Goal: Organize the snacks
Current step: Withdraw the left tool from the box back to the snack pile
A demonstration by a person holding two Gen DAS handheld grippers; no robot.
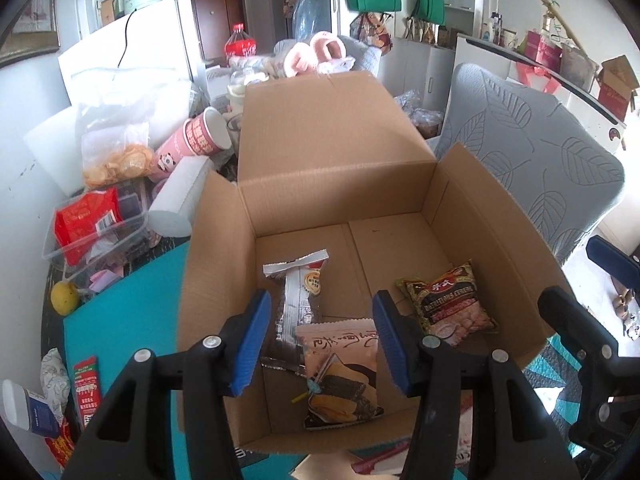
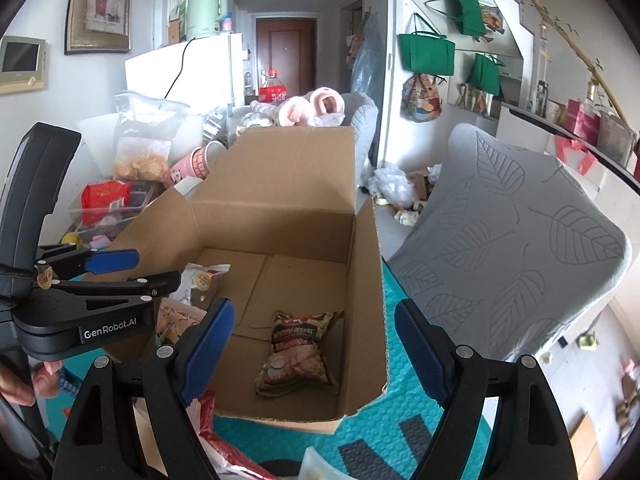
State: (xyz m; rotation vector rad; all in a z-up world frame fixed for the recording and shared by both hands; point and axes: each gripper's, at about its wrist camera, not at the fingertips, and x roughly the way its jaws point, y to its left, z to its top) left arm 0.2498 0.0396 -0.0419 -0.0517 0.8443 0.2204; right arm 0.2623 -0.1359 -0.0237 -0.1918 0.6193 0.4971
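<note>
While both tools [image 1: 322, 340] [image 2: 316, 350] hover spread and empty, crinkly foil packets [image 1: 340, 376] line the corrugated box [image 1: 400, 208].

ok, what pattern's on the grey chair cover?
Embossed leaf outlines on the grey fabric chair cover, clearest in the right wrist view.

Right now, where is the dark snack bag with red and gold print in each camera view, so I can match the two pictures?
Left wrist view: the dark snack bag lies on the box floor, right of centre, beside the right wall of the cardboard box.
Right wrist view: the same bag lies low in the middle, near the front of the box floor.
Shared landmark: the grey leaf-pattern chair, right of the box in both.
</note>
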